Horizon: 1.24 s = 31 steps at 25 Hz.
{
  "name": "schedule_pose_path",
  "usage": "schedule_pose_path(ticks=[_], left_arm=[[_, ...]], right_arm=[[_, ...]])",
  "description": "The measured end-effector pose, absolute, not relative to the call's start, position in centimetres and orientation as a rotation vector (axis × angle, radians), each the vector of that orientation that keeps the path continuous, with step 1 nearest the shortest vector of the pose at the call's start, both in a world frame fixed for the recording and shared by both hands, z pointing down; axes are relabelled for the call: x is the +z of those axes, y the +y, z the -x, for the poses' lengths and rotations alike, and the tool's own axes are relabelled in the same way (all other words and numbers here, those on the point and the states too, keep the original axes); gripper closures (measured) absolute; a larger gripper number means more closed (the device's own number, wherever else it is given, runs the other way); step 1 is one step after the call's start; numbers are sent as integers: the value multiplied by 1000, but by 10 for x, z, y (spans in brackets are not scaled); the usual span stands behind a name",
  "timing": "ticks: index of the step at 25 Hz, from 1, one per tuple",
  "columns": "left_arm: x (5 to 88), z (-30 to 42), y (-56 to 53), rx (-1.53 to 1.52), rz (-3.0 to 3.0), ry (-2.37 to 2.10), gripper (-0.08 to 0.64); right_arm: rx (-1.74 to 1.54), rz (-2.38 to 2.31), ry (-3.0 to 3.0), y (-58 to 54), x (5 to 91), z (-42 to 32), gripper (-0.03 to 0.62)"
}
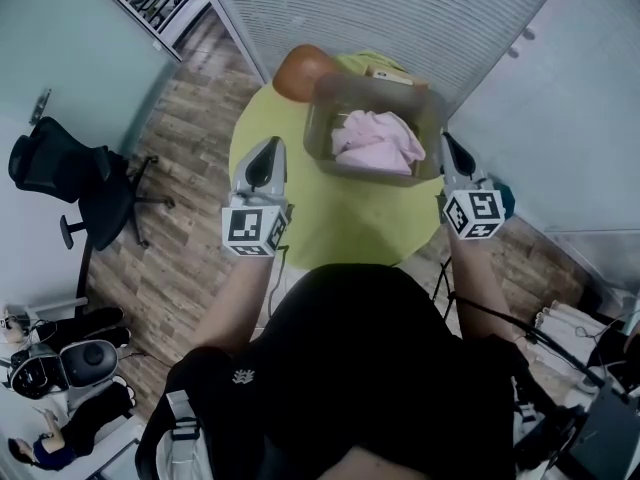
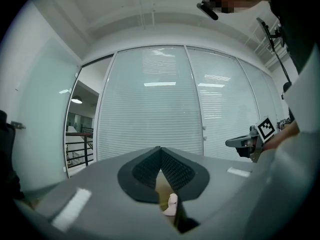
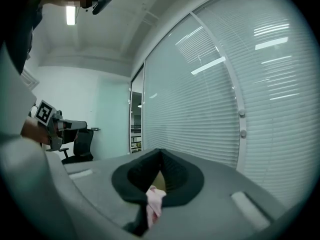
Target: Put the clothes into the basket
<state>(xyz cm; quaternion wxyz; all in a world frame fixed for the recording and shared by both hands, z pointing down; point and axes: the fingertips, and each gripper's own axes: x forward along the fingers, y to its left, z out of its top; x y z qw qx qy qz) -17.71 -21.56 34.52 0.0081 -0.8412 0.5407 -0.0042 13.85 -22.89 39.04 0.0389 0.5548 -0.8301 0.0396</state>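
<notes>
Left gripper (image 1: 270, 146): level beside the basket (image 1: 316, 118), jaws closed, empty.
Right gripper (image 1: 446, 140): same, opposite side.
Clothes (image 1: 376, 138): pink, bunched in your basket.

I see a rectangular basket (image 1: 322, 136) with smoky, translucent walls. It stands upright with its top open on the far half of the round yellow-green surface (image 1: 350, 223). Inside it lies a pale pink garment (image 1: 375, 140), crumpled into a soft heap of folds and creases. The garment sits a little toward the basket's right side and covers most of the bottom. As far as I can tell, it lies wholly within the walls, with nothing draped over the rim.
</notes>
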Motion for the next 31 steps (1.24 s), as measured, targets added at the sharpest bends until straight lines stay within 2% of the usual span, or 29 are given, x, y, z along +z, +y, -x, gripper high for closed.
schedule_pose_path(ticks=[31], left_arm=[[344,191,-203,-2,2598,1729,554]], right_arm=[[175,-1650,-2520,-226,404,-127,591]])
